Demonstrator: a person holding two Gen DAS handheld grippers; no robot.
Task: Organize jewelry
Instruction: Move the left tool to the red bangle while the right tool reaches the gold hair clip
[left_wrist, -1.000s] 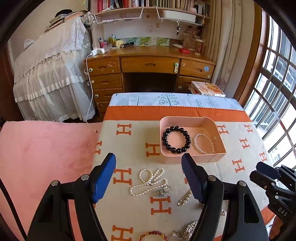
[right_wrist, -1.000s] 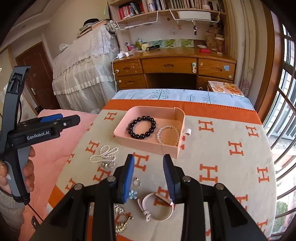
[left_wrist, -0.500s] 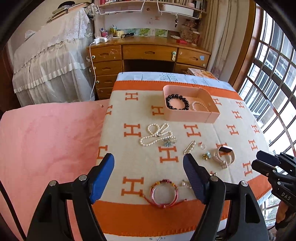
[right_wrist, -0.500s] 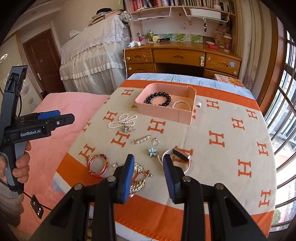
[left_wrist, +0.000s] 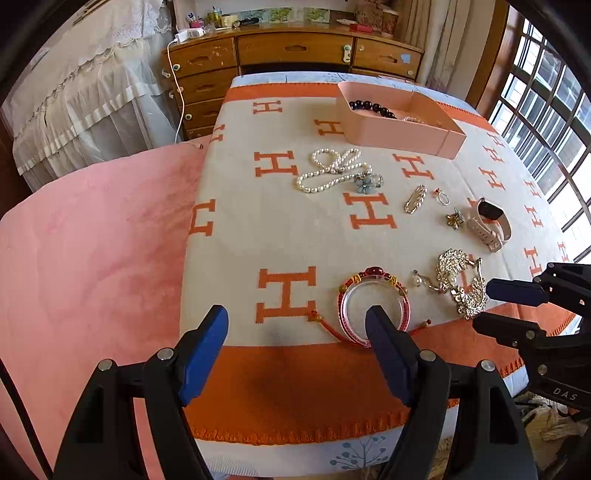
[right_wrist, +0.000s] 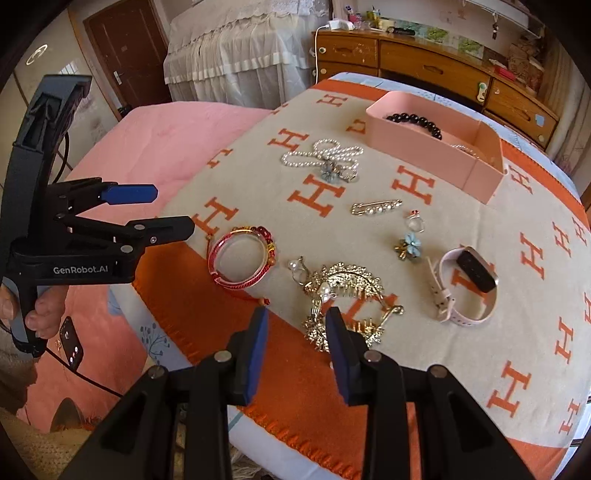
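Pink tray (left_wrist: 399, 127) at the far end of the bench already holds the black bead bracelet (left_wrist: 371, 107) and a small pearl bracelet (left_wrist: 413, 119); everything else is loose on the blanket.

Change over the last second: both views have pulled back and dropped toward the near edge. A second ago the tray sat just past the fingers; now it is well apart. Judgement: drop-off done, next pick starting.

Left hand-held gripper (left_wrist: 295, 332): jaws spread wide, empty, right finger over the red string bangle (left_wrist: 373, 302), likely the next target. Right hand-held gripper (right_wrist: 297, 332): jaws parted, empty, hanging just short of the gold filigree piece (right_wrist: 343, 295).

Still loose: long pearl necklace (left_wrist: 332, 170) with a blue flower brooch (left_wrist: 364, 182) touching it, gold pin (left_wrist: 415, 198), small ring (left_wrist: 441, 197), small flower charm (left_wrist: 455, 218), pink-strap watch (left_wrist: 487, 225). Most of the task remains.

Surface: cream blanket (left_wrist: 258, 221) with orange H pattern and orange border, soft, so thin pieces may sink in. Room: pink bedding (left_wrist: 92, 240) to the left, wooden desk with drawers (left_wrist: 291, 48) behind, lace-draped furniture (left_wrist: 85, 92), curved window (left_wrist: 546, 122) on the right.
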